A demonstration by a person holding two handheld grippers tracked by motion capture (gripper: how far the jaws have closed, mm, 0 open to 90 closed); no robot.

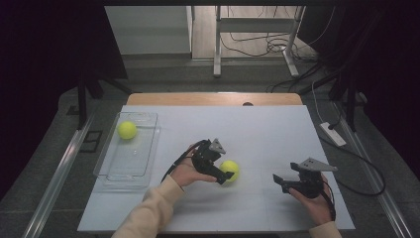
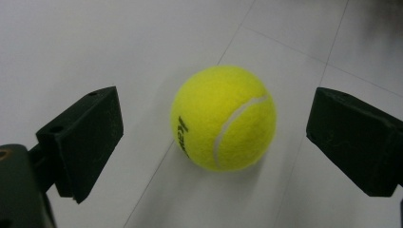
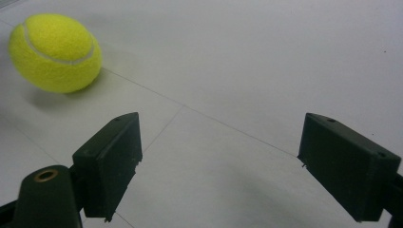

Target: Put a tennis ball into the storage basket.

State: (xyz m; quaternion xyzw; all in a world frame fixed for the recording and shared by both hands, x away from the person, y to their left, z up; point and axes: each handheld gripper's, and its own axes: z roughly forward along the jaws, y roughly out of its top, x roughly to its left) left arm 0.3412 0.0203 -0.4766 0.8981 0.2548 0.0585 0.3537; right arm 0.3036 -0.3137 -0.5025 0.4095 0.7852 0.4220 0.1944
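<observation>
Ball [image 2: 223, 118] sitting on the table [image 1: 277, 134] near centre, framed between the wide-apart jaws of the left gripper [image 1: 223, 172], neither jaw touching it. Risk: ball is round and free on a smooth top, so one jaw landing first is likely nudging it away toward 3 o'clock; closing off-centre is likely squirting it out. Right gripper [image 1: 280, 181] waiting at 4 o'clock, jaws apart, holding nothing, well apart from the ball. Clear tray [image 1: 148, 148] lying at 9 o'clock near the table edge, holding a second ball [image 1: 127, 130] at its far end, the rest of it bare
</observation>
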